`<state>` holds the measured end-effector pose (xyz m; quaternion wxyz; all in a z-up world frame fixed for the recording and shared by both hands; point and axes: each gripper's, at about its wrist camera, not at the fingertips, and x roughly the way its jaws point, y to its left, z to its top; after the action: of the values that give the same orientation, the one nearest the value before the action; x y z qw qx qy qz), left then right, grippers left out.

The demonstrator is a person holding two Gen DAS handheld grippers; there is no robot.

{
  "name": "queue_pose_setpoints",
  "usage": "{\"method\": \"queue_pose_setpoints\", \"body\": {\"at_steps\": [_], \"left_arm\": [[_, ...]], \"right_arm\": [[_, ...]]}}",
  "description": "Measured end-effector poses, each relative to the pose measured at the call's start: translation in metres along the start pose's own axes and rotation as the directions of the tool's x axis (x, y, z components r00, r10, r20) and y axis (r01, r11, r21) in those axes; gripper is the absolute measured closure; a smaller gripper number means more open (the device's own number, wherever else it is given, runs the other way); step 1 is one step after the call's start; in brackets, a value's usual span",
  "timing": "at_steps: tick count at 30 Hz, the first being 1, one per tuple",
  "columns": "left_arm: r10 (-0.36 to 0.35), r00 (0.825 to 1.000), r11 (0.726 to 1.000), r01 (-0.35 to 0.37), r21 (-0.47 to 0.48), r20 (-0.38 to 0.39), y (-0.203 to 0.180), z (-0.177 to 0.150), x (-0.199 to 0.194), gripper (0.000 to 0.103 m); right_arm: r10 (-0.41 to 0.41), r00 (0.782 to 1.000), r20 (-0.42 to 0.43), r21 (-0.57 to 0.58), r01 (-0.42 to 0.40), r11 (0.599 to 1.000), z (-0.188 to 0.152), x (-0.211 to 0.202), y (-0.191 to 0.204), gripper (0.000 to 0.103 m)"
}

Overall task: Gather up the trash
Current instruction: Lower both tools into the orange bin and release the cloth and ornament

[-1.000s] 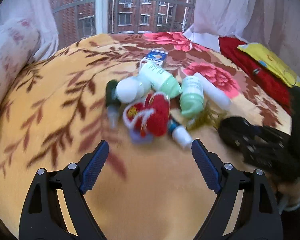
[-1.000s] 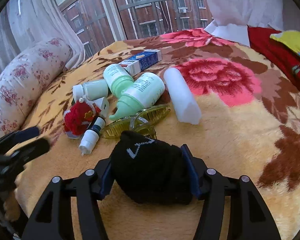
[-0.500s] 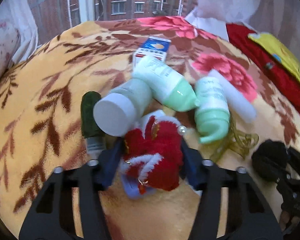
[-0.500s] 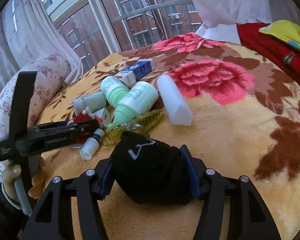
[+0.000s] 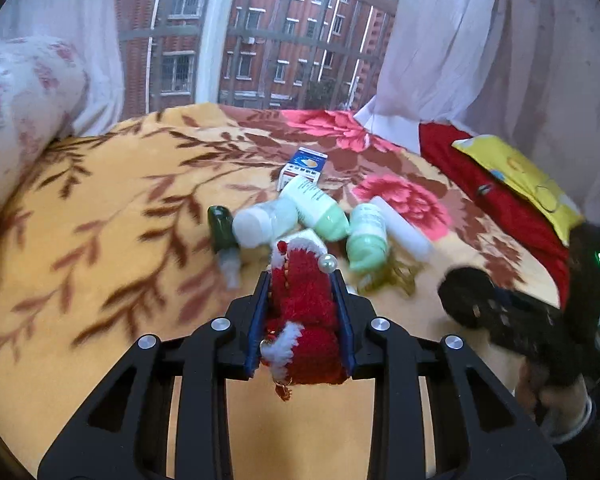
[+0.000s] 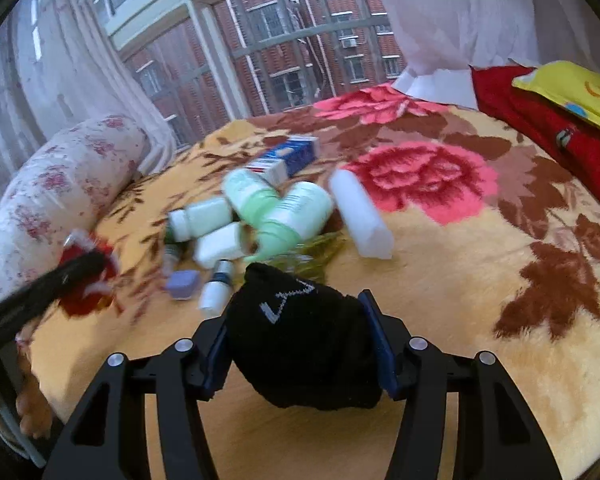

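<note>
Floral blanket (image 5: pixel 100 216) on bed | red knitted ornament (image 5: pixel 304 300) squeezed between closing left gripper (image 5: pixel 300 316) fingers, lifted off pile | black sock (image 6: pixel 300 344) clamped in right gripper (image 6: pixel 300 340) | bottles (image 6: pixel 296 212), blue box (image 6: pixel 292 156) near window

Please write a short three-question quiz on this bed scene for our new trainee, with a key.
1. True or false: the left gripper has the fuzzy red-and-white knitted ornament between its pads.
2. What does the right gripper hold? A) the white foam cylinder B) the rolled black sock C) the blue-and-white carton
3. Fill in: the small lilac square block lies on the floral ____.

Key: 1 true, its jaws closing on it; 2 B; 3 blanket.
</note>
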<state>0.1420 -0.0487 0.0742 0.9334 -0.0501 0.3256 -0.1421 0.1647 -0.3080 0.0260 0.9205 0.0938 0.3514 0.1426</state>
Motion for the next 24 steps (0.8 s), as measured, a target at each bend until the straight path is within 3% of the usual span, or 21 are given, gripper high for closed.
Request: {"method": "queue_pose_setpoints", "body": {"at_steps": [3, 7, 13, 20, 24], "left_arm": [[0.042, 0.999, 0.999, -0.042, 0.02, 0.024, -0.002, -0.018, -0.037, 0.074], [0.042, 0.998, 0.999, -0.043, 0.023, 0.04, -0.001, -0.049, -0.082, 0.074], [0.056, 0.998, 0.998, -0.056, 0.0, -0.012, 0.0, -0.114, -0.113, 0.074], [0.073, 0.989, 0.997, -0.073, 0.007, -0.125, -0.001, -0.19, -0.101, 0.074], [0.033, 0.975, 0.999, -0.042, -0.034, -0.22, 0.003, -0.219, -0.078, 0.074]], "right_arm": [[0.036, 0.999, 0.018, -0.049, -0.036, 0.998, -0.003, -0.023, 0.025, 0.046], [0.087, 0.996, 0.031, -0.114, -0.083, 0.99, -0.016, -0.057, 0.056, 0.046], [0.151, 0.988, -0.013, -0.191, -0.151, 0.97, -0.071, -0.104, 0.094, 0.046], [0.126, 0.976, -0.179, -0.212, -0.163, 0.964, -0.162, -0.101, 0.109, 0.046], [0.094, 0.943, -0.319, -0.169, -0.154, 0.973, -0.209, -0.066, 0.105, 0.046]]}}
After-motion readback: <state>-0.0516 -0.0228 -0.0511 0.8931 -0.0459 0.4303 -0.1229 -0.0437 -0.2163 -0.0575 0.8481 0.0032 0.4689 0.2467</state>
